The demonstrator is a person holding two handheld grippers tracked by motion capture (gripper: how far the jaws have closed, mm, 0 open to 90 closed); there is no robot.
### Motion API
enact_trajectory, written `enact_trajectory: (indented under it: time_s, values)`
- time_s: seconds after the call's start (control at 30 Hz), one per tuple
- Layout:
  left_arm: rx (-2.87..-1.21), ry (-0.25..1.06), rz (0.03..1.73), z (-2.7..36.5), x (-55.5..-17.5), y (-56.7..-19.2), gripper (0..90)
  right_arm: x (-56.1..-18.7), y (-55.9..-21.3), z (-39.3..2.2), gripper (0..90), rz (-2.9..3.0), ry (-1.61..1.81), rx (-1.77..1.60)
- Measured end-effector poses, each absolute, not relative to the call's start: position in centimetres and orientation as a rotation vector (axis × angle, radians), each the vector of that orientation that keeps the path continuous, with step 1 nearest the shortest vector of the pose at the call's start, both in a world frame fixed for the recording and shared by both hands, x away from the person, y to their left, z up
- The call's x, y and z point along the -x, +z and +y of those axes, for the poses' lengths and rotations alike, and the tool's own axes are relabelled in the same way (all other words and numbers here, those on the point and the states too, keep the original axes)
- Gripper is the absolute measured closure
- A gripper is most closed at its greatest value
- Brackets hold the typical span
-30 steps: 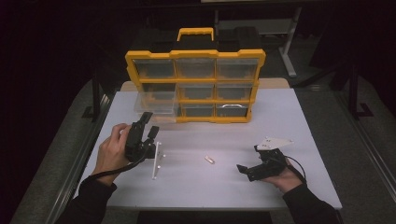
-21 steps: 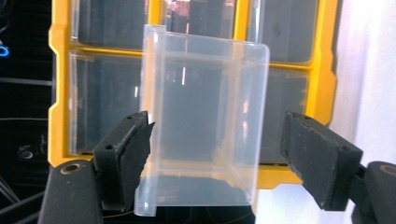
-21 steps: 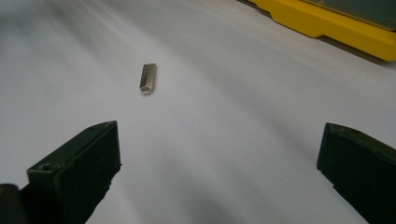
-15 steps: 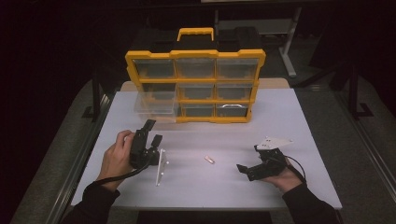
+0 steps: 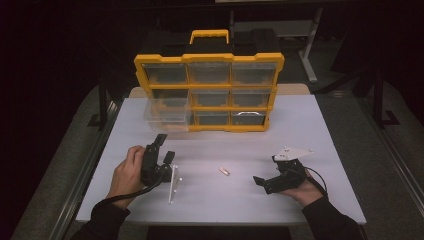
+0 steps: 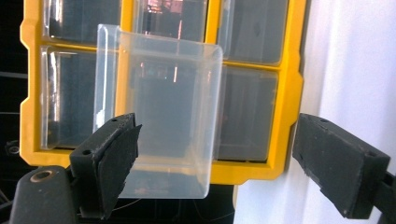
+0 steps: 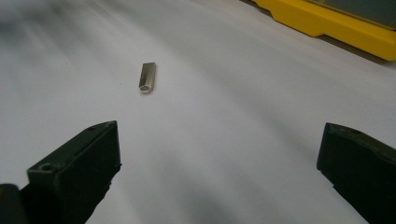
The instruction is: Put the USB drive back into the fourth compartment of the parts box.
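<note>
From the high view, a white table (image 5: pixel 310 130) stood in a dark room. At its far side stood a yellow box of drawers (image 5: pixel 209 90) with a handle on top. One clear drawer (image 5: pixel 167 114) was pulled out at the left of the box, sticking out toward the near side. The left gripper (image 5: pixel 165 147) was held in a hand at the near left of the table. It pointed toward the far side, at the clear drawer, but was apart from it. Its jaws had just been opening, and nothing was between them. A small metal piece (image 5: pixel 224 171) lay flat on the table, between the two grippers and touching neither. The right gripper (image 5: pixel 261 183) rested at the near right in the other hand and pointed left toward the small metal piece. In the left gripper view, the left gripper (image 6: pixel 224 154) had its black jaws standing wide apart and holding nothing. Past them was the clear drawer (image 6: pixel 163 102), sticking out of the yellow box of drawers (image 6: pixel 289 93). In the right gripper view, the right gripper (image 7: pixel 219 172) had its jaws spread wide and empty. The small metal piece (image 7: pixel 148 77) lay on the white table (image 7: pixel 243 93) a little farther off, not touched.
</note>
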State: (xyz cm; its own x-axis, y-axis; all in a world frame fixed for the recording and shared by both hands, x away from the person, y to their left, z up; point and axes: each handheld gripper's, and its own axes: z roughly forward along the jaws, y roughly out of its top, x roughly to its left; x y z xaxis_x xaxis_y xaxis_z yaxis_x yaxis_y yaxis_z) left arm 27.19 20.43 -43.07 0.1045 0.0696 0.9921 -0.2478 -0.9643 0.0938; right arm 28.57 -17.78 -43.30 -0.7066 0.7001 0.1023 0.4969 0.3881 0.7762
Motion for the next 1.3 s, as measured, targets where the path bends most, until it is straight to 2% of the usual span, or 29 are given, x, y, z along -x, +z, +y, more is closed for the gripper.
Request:
enact_trajectory:
  time_s: [0.63,1.1,1.3]
  values:
    - [-2.206,1.917,-0.128,20.6,-27.2,-45.0,8.4,-28.6,-43.3,-17.8,0.0,2.401,1.218,-1.063]
    - [-2.206,1.902,-0.126,20.7,-27.5,-45.5,0.0,-28.6,-43.3,-17.7,0.0,2.4,1.212,-1.067]
    - [-2.207,1.891,-0.136,20.5,-27.5,-45.7,0.0,-28.6,-43.3,-17.7,0.0,2.399,1.212,-1.067]
